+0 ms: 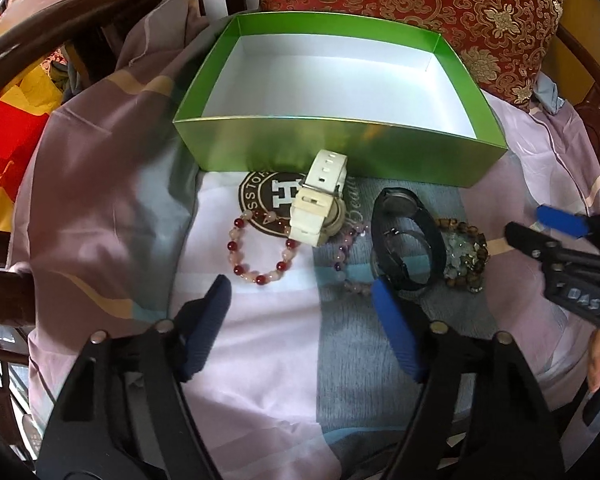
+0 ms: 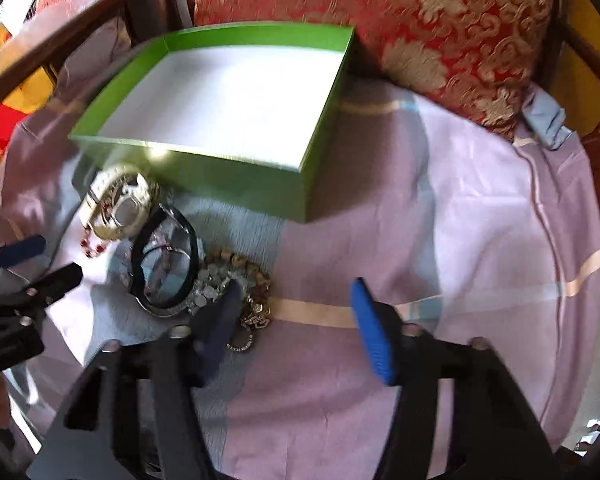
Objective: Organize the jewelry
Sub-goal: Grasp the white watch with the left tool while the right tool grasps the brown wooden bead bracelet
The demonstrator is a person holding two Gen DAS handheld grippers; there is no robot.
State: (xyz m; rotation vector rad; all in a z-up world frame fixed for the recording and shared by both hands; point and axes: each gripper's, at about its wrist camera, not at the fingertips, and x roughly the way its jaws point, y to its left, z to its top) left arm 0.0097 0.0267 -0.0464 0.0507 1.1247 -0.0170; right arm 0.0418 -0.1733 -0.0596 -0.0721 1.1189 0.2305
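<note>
An open green box [image 1: 340, 152] with a white, empty floor stands on a pastel cloth; it also shows in the right wrist view [image 2: 236, 182]. In front of it lie a white watch [image 1: 320, 200], a red and pink bead bracelet [image 1: 260, 252], a purple bead bracelet [image 1: 346, 256], a black watch [image 1: 408, 240] and a brown and pale stone bracelet [image 1: 466, 256]. My left gripper [image 1: 300, 292] is open and empty, just short of the jewelry. My right gripper [image 2: 296, 300] is open and empty, its left finger beside the stone bracelet [image 2: 236, 276] and black watch [image 2: 166, 264].
A red and gold brocade cushion [image 1: 420, 12] leans behind the box. Dark wooden chair arms [image 1: 60, 12] curve around the seat. Red and yellow cloth [image 1: 8, 140] lies at the left. The pastel cloth [image 2: 460, 220] stretches right of the box.
</note>
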